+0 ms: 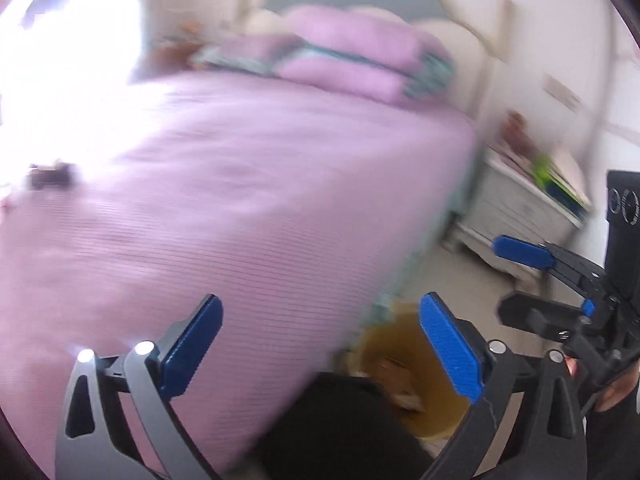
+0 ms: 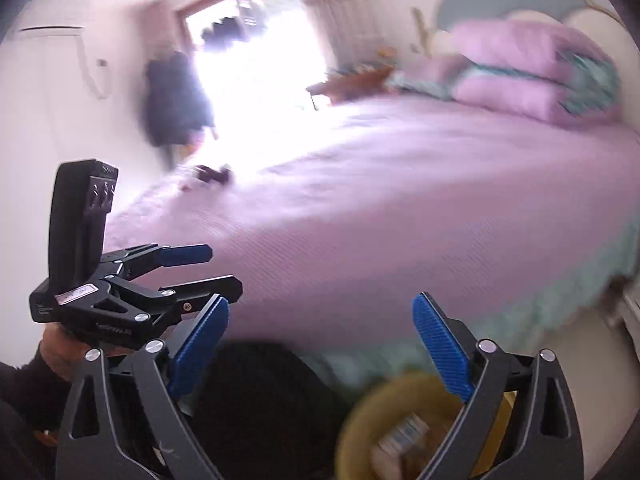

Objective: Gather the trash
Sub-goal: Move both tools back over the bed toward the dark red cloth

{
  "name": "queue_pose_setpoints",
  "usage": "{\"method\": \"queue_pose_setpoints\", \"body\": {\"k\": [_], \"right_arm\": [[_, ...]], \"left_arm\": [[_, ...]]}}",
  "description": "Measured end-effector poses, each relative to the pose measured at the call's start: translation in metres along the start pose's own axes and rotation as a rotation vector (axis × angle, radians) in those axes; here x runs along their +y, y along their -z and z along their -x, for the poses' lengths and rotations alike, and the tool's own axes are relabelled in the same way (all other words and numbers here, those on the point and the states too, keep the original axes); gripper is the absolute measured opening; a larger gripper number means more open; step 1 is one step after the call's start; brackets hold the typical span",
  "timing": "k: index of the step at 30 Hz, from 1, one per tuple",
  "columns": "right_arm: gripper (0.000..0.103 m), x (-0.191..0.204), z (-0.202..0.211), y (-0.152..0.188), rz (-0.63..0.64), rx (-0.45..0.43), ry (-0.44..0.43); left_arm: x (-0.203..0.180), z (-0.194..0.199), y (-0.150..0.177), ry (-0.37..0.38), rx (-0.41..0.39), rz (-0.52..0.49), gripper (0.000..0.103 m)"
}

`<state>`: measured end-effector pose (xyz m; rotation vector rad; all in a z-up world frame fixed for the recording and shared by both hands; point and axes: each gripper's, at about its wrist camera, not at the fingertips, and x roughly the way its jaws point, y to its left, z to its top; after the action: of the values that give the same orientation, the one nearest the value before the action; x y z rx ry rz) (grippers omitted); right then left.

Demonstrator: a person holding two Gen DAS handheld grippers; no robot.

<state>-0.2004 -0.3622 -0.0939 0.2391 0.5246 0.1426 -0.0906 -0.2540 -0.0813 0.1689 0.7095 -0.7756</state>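
Both claws, left gripper (image 1: pixel 320 344) and right gripper (image 2: pixel 322 344), gape wide and hold nothing. The yellow bin (image 2: pixel 372 412) sits on the floor beside the bed's (image 2: pixel 400 216) near edge, holding trash (image 2: pixel 404 436).

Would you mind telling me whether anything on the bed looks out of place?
Yes: a small dark object lies alone on the purple bedspread near the far edge by the bright window. The frames are too blurred to tell what it is.
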Motion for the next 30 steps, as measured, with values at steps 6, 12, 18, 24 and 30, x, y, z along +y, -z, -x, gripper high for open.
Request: {"method": "queue_pose_setpoints", "body": {"k": [6, 12, 18, 24, 30], "right_arm": [[0.095, 0.045, -0.037, -0.038, 0.053, -0.037, -0.17], [0.094, 0.086, -0.075, -0.061, 0.065, -0.035, -0.27], [0.094, 0.119, -0.118, -0.073, 0.063, 0.031, -0.319], [0.094, 0.15, -0.161, -0.096, 0.18, 0.045, -0.303], [0.094, 0.174, -0.209, -0.122, 0.3, 0.078, -0.275]], "left_arm": [[0.07, 0.054, -0.006, -0.227, -0.069, 0.103, 0.099], [0.129, 0.087, -0.006, -0.37, -0.112, 0.2, 0.099], [0.178, 0.1, 0.0, -0.44, -0.128, 0.279, 0.099], [0.226, 0.097, -0.009, -0.455, -0.123, 0.353, 0.099], [0.267, 0.077, -0.033, -0.472, -0.094, 0.367, 0.099]]}}
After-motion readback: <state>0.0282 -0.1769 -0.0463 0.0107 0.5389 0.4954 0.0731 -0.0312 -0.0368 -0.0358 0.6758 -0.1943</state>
